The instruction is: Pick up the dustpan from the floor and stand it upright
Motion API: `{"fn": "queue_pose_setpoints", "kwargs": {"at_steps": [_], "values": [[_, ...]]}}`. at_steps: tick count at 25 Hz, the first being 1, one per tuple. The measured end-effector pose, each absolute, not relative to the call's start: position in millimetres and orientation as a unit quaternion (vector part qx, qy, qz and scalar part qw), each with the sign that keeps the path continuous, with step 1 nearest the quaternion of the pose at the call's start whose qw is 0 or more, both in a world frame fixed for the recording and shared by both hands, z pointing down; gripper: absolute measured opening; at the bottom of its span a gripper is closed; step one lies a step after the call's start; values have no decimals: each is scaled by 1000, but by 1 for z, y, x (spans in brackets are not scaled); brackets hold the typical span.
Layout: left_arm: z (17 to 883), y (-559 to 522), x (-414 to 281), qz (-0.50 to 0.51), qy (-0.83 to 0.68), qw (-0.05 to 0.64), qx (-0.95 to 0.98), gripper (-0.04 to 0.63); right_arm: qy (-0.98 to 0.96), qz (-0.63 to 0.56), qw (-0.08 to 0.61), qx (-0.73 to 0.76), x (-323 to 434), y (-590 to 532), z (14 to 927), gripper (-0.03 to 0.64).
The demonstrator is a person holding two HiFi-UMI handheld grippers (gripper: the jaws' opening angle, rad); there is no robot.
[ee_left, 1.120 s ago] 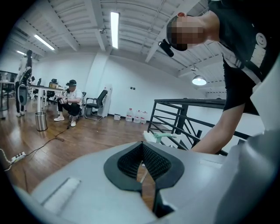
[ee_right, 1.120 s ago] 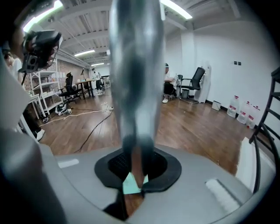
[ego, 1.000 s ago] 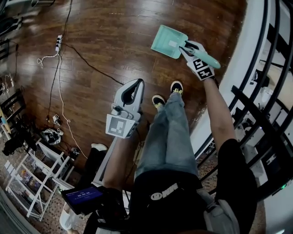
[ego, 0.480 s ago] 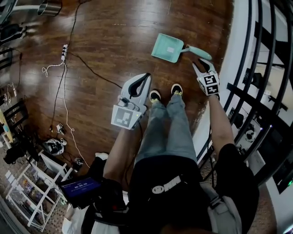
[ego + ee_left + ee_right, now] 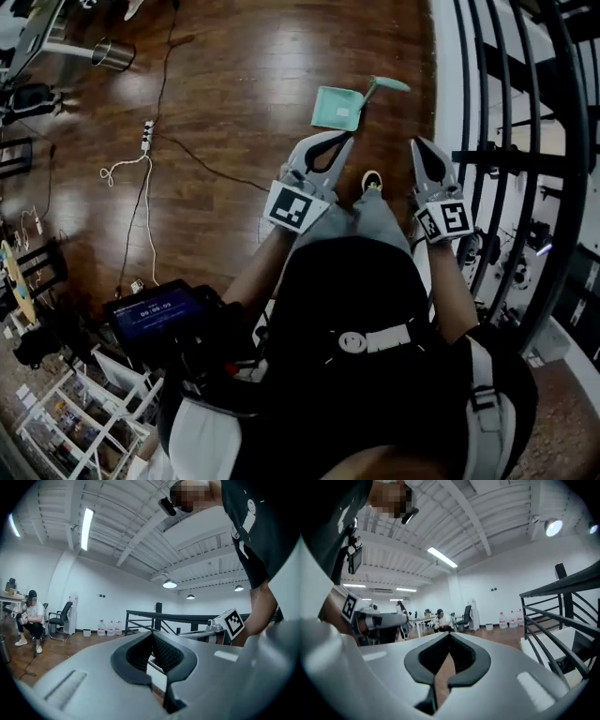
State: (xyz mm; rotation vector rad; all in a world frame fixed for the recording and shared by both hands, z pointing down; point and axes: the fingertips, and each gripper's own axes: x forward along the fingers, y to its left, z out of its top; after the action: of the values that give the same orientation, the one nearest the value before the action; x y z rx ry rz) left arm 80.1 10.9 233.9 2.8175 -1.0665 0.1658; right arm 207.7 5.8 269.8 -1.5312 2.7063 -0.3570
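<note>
The mint-green dustpan (image 5: 337, 108) rests on the wooden floor, its handle (image 5: 386, 84) angled toward the white railing base. Nothing touches it. My left gripper (image 5: 345, 137) is raised in front of the person's body, shut and empty, its tip just short of the pan in the head view. My right gripper (image 5: 418, 142) is held up beside it, also shut with nothing between its jaws. Both gripper views look level across the room and do not show the dustpan. The left gripper (image 5: 151, 634) and right gripper (image 5: 449, 634) show their pads meeting.
A black railing (image 5: 506, 159) on a white base runs along the right. Cables and a power strip (image 5: 145, 136) lie on the floor at left, with a metal bin (image 5: 112, 53) farther back. A white rack (image 5: 75, 422) stands at lower left. The person's shoe (image 5: 372, 180) is near the pan.
The right gripper let go of the dustpan's handle, lifted away and its jaws came together. Both grippers rose toward the camera as the person straightened up. The dustpan stays on the floor.
</note>
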Motion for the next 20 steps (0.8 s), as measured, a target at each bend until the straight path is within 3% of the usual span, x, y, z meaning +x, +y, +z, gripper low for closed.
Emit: {"fn": "queue_pose_setpoints", "kwargs": {"at_steps": [9,20], "values": [[149,34,64,-35,-343,7,939,18,904,-24,41,-426,120,50,159,3],[135,23,67,-36,-377,18,925,18,921,-23,36,-387,120,38,143,3]]}}
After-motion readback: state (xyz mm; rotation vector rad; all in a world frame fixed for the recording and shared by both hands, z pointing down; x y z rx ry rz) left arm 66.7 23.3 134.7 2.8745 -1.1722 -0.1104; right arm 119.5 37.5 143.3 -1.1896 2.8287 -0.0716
